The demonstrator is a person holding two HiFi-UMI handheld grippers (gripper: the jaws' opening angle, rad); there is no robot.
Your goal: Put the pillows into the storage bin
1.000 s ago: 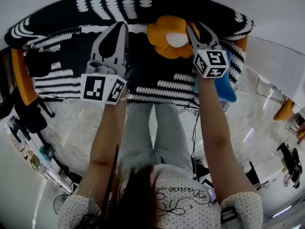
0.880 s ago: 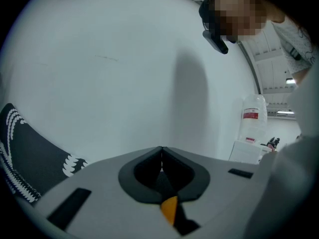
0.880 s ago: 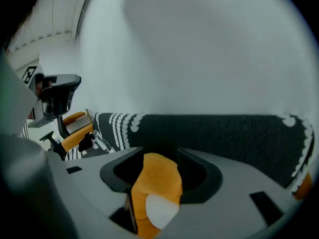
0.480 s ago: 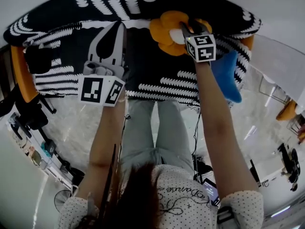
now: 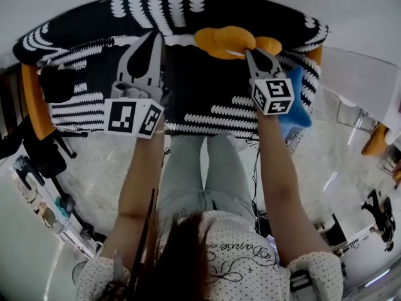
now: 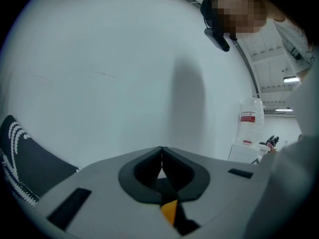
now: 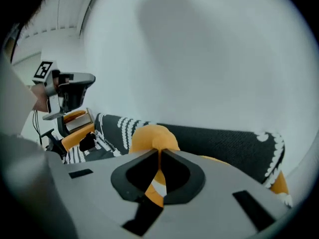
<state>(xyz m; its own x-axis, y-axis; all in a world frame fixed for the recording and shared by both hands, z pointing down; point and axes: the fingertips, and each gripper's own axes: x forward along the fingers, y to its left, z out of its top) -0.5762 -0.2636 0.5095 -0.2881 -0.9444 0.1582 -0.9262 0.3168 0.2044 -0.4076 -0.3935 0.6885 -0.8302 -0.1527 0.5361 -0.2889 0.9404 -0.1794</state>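
As right gripper fingers just closed on crosswise pillow, left gripper fingers together

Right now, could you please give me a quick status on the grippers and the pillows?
Right gripper just closed, pinching orange flower pillow on the sofa. Left gripper shut, empty. Blue pillow lies at sofa's front edge; no bin in view.

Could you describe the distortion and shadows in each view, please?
Head view: strong fisheye bows the striped sofa into an arc. Left gripper view: black vignetted corners, soft shadow on the wall. Right gripper view: same vignette; orange pillow looks sharp.
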